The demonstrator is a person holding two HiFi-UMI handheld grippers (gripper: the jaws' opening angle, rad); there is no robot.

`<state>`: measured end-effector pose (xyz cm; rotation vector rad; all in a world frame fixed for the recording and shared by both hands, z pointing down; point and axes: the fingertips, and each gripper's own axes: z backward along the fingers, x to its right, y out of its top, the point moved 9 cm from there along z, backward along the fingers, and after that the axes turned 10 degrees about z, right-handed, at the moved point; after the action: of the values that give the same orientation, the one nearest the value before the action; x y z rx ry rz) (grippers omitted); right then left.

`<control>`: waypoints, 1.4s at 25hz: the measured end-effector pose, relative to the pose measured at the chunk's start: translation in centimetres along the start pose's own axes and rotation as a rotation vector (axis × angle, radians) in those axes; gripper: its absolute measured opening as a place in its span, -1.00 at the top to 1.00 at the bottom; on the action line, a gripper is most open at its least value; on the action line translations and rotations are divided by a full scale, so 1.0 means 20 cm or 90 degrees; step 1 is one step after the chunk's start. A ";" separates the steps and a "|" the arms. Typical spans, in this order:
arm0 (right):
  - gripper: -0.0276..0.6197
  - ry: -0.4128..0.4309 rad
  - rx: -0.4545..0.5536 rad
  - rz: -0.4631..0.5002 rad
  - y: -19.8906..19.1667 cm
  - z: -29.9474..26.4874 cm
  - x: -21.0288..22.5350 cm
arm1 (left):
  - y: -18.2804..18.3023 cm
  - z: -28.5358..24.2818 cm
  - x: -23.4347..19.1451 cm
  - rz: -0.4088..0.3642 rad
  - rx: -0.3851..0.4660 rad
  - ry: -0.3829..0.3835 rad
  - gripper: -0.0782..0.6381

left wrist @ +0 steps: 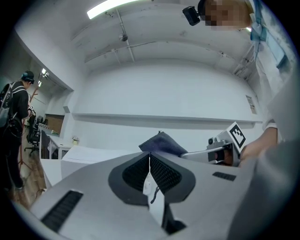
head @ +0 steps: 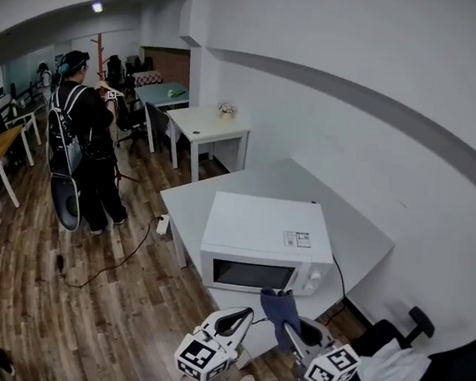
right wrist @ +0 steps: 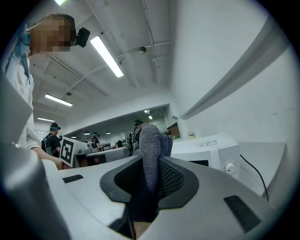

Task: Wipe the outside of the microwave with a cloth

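A white microwave (head: pixel 266 243) stands on a pale table (head: pixel 360 232), its door and knobs facing me. In front of it and below, near the table's front edge, my right gripper (head: pixel 289 328) is shut on a dark blue cloth (head: pixel 280 308) that sticks up out of the jaws. The right gripper view shows the cloth (right wrist: pixel 152 140) pinched between the pads, with the microwave (right wrist: pixel 206 150) ahead to the right. My left gripper (head: pixel 244 315) hangs just left of the cloth, shut with nothing in it. From the left gripper view the cloth (left wrist: pixel 161 143) shows beyond the closed jaws.
A person in black with a backpack (head: pixel 86 148) stands on the wooden floor at left. White tables (head: pixel 206 127) stand further back. A cable (head: pixel 112 265) runs over the floor. The microwave's cord (head: pixel 340 281) hangs at its right. A black chair (head: pixel 414 327) is at lower right, near the wall.
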<state>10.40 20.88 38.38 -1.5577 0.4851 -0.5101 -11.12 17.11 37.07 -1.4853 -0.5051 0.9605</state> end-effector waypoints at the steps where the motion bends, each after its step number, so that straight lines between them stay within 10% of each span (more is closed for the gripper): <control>1: 0.61 -0.002 0.002 0.000 0.00 -0.03 0.03 | 0.00 -0.03 -0.03 -0.005 0.000 -0.001 0.77; 21: 0.61 -0.103 0.005 0.008 0.22 -0.43 0.75 | 0.25 -0.82 -0.38 -0.068 -0.004 -0.108 0.77; 35: 0.60 -0.279 -0.084 0.015 0.22 -0.55 0.87 | 0.31 -0.94 -0.67 -0.024 -0.036 -0.207 0.77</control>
<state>17.91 1.45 34.79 -1.7282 0.2011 -0.1100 -5.06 -5.61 33.15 -1.3687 -0.7978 1.1732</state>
